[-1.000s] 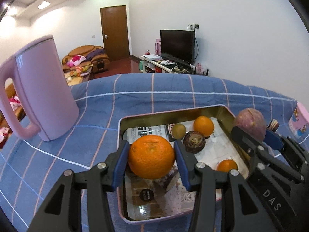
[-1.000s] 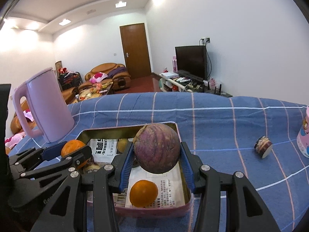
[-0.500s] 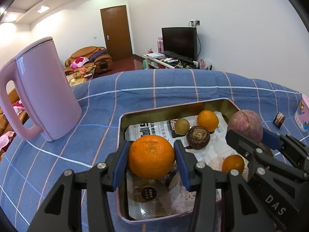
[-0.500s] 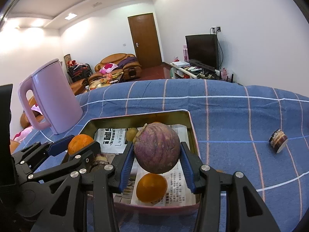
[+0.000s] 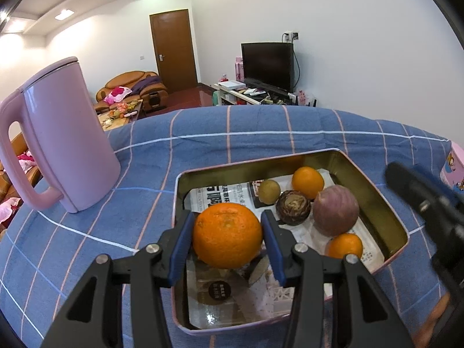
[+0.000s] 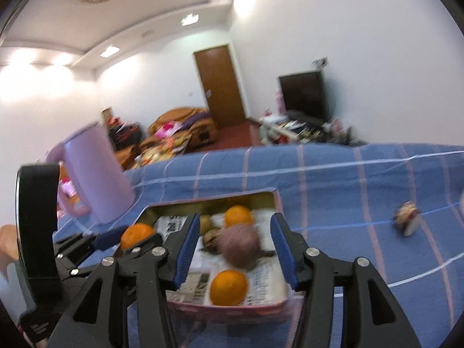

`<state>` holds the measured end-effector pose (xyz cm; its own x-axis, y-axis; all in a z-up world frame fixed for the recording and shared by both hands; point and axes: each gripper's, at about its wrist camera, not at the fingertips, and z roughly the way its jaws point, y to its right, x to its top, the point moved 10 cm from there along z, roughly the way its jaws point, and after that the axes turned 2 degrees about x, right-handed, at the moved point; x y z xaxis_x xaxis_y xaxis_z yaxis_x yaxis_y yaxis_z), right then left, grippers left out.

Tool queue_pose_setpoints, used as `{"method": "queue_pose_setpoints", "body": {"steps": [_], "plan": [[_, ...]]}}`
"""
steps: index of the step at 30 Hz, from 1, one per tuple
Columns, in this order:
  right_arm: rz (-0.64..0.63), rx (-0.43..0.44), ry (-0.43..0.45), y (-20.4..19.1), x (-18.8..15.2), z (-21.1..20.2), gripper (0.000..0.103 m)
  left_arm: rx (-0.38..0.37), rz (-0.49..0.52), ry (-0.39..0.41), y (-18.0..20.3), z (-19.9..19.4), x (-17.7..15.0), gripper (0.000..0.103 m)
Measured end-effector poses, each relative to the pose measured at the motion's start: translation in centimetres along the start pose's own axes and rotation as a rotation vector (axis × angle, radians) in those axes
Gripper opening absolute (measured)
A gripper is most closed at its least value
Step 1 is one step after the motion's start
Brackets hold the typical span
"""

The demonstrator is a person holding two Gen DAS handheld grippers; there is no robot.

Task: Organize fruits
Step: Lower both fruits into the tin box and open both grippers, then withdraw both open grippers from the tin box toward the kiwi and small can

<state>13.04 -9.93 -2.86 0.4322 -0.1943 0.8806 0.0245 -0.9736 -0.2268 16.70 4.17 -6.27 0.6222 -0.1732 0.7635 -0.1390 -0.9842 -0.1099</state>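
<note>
Large orange (image 5: 227, 237) pinched between the blue pads of the left claw (image 5: 227, 242), held above the near left end of the tin (image 5: 374, 174). Right claw (image 6: 235, 253) spread wide, holding nothing, purple fruit (image 6: 239, 245) lying loose in the tin below and between its fingers. Inside the tin: two small oranges (image 5: 308, 182), one purple fruit, one brown scaly fruit (image 5: 293, 207), one small green fruit (image 5: 269, 191). One pink kettle (image 5: 65, 142) standing left of the tin on the blue checked cloth (image 5: 139, 203). One small brown item (image 6: 407, 221) out on the cloth, well apart to the right.
</note>
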Motion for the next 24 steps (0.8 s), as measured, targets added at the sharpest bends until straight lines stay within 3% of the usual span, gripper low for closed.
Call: {"method": "queue_pose_setpoints", "body": {"steps": [3,13,15,19,21,24], "plan": [[0.006,-0.068,0.039,1.1,0.5,-0.9,0.067,0.014,0.023,0.011,0.5,-0.1,0.0,0.049],[-0.01,-0.081,0.036,1.0,0.2,-1.0,0.067,0.075,0.071,0.035,0.9,0.0,0.1,0.053],[-0.007,-0.087,0.041,1.1,0.3,-1.2,0.067,0.081,0.073,0.035,0.9,0.0,0.0,0.069],[0.003,-0.095,0.038,1.4,0.3,-1.2,0.067,0.089,0.093,0.08,1.3,-0.8,0.5,0.079],[0.003,-0.099,0.042,1.5,0.2,-1.3,0.067,0.107,0.102,0.095,1.4,-1.0,0.7,0.098],[0.005,-0.109,0.053,1.6,0.3,-1.7,0.067,0.127,0.104,0.121,1.3,-1.6,1.0,0.1]]}}
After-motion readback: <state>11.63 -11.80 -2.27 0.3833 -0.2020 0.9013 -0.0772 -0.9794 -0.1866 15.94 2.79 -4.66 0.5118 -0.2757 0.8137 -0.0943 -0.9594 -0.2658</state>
